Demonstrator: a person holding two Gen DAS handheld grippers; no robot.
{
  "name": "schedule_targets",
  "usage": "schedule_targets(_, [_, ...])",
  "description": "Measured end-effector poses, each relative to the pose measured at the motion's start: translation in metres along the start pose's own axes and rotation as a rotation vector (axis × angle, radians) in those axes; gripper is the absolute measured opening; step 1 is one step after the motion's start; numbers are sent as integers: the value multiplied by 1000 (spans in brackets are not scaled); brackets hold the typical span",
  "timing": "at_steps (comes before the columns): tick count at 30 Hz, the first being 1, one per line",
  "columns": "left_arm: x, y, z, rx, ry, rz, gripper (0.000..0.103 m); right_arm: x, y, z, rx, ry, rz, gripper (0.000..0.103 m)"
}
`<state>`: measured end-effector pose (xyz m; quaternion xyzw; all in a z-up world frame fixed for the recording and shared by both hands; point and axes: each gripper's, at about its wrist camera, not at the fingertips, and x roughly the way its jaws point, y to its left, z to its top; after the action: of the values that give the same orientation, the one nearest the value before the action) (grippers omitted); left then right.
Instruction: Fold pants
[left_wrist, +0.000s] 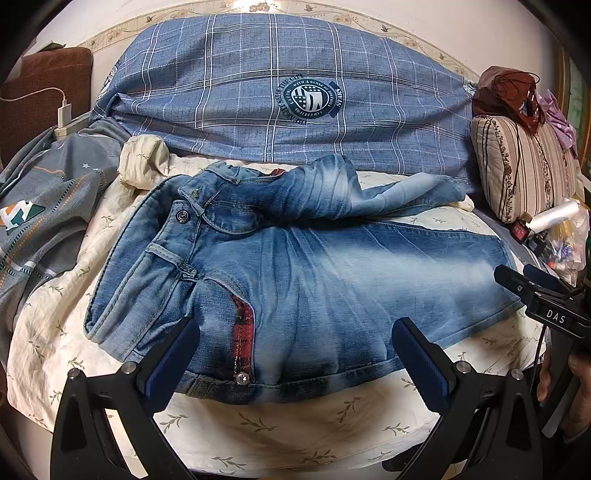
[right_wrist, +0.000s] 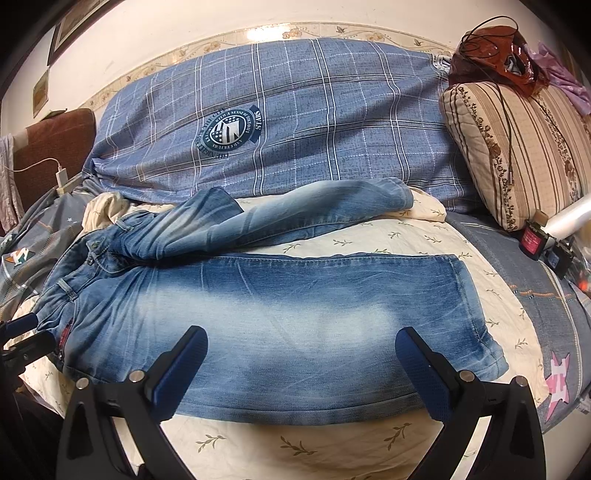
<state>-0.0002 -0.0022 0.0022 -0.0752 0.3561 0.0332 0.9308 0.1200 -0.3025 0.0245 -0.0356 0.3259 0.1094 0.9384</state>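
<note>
The faded blue jeans (right_wrist: 280, 325) lay on the leaf-print cream sheet (right_wrist: 295, 443) of the bed, one leg flat, the other rumpled behind. The left gripper (left_wrist: 295, 354) hovered wide near the waistband, and the right gripper (right_wrist: 301, 365) gaped wide over the flat leg.

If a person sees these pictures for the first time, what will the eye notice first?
First the faded blue jeans, spread across the cream leaf-print sheet, with the far leg lying crumpled. Behind them lies a big blue checked quilt with a round emblem. Near the camera, the left gripper and right gripper stand open over the near edge of the jeans.
</note>
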Motion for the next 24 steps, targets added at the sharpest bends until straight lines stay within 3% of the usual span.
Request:
schedule_targets(12, [0,0,0,6,-12,4,103,-1,3,0,-1,0,0,103])
schedule_targets(15, [0,7,0,-33,-8,-11,103,-1,1,0,9,9,14,103])
schedule_targets(18, [-1,40,1,-200,0,-47,103,3,-15,0,101,51,120,103])
schedule_targets(19, [-1,59,-1,-297,2,-65,103,4,-24,-1,161,69,176,103])
schedule_targets(22, [4,112,-17,-599,68,-107,103,5,-78,-14,425,121,301,103])
schedule_targets(24, [10,136,-29,-744,123,-97,103,9,-117,-29,606,162,345,103])
